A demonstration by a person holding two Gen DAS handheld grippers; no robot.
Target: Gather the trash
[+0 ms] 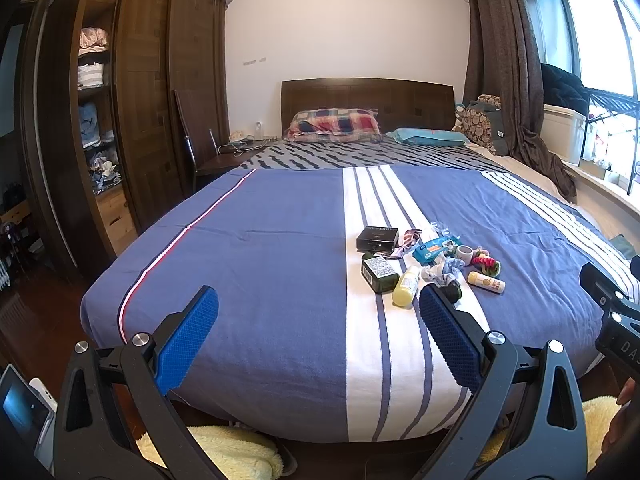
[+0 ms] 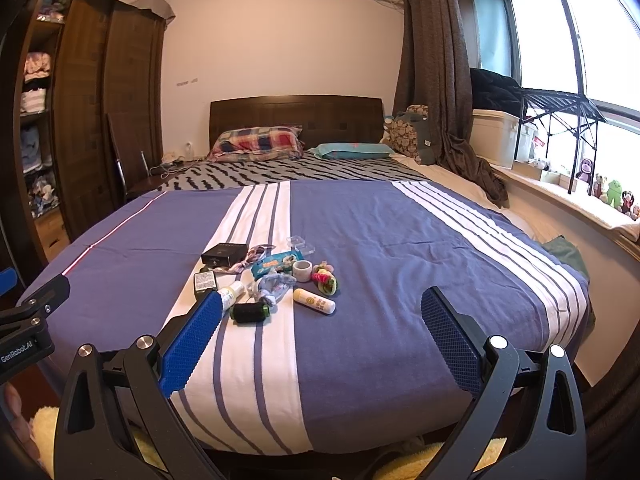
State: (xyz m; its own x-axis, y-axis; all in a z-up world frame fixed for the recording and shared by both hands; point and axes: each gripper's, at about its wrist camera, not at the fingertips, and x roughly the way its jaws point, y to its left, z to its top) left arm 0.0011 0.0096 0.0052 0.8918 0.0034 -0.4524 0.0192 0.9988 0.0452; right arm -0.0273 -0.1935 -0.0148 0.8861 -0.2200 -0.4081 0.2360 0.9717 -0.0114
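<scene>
We stand at the foot of a bed [image 1: 260, 248] covered by a blue spread with white stripes, in a bedroom with a dark wooden wardrobe [image 1: 140, 100] on the left, a wooden headboard [image 2: 296, 114] against the far wall and a brown curtain [image 2: 436, 60] beside the window. A plaid pillow [image 1: 334, 122] and a teal pillow [image 2: 352, 150] lie near the headboard.

The trash sits in a loose cluster on the wide white stripe near the foot of the bed: a flat black box [image 1: 377, 238], a blue wipes packet [image 2: 278, 262], a small white tape roll [image 2: 303, 270], a dark green bottle [image 1: 379, 274], a pale yellow bottle [image 1: 406, 291], a cream tube [image 2: 314, 300], a crumpled wad of tissue [image 2: 274, 284] and a black spool [image 2: 250, 312].

We hold the left gripper [image 1: 319, 300] above the bed's near edge with its jaws spread wide and nothing between them; the cluster lies just ahead, toward its right finger. The right gripper [image 2: 322, 303] is likewise wide apart and empty, with the cluster close to its left finger, touching none of it.
</scene>
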